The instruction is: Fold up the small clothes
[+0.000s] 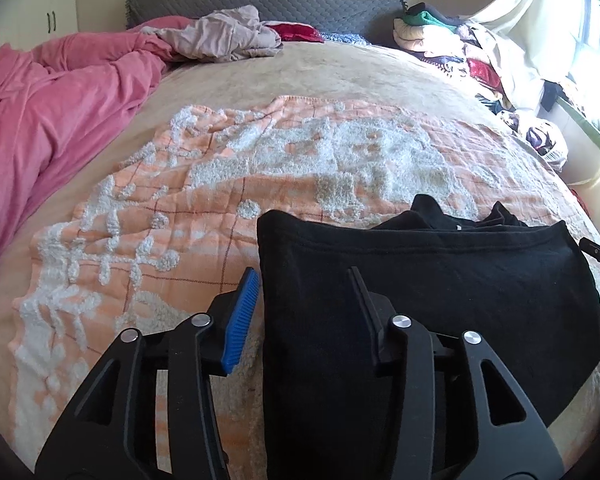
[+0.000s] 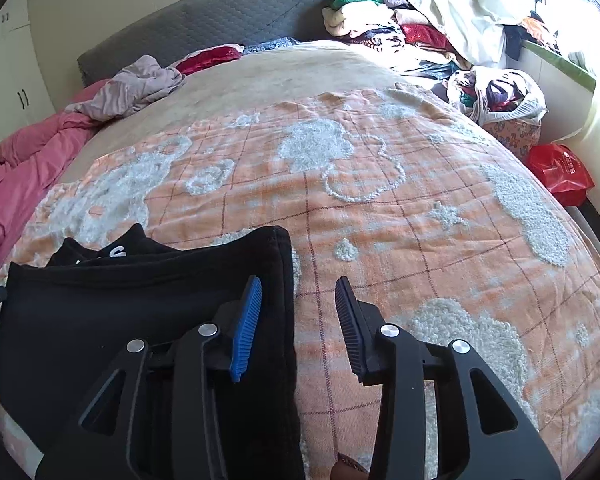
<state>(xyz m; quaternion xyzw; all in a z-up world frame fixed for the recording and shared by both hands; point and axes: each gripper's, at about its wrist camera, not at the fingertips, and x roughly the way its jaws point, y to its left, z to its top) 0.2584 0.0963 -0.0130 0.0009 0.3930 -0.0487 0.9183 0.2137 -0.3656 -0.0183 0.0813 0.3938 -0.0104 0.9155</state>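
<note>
Your left gripper (image 1: 304,276): jaws apart, hanging over left edge of black garment (image 1: 440,300), pads not pressing cloth. Your right gripper (image 2: 298,288): jaws apart too, straddling garment's right edge; blue pad (image 2: 247,328) over black cloth, other pad over orange blanket (image 2: 380,208). Garment lies folded flat on blanket, near front of bed, between your two grippers. Pink quilt (image 1: 52,96) bunched along left side. Clothes pile (image 2: 384,20) heaped at far right by window. Red bag (image 2: 560,172) beside bed.
</note>
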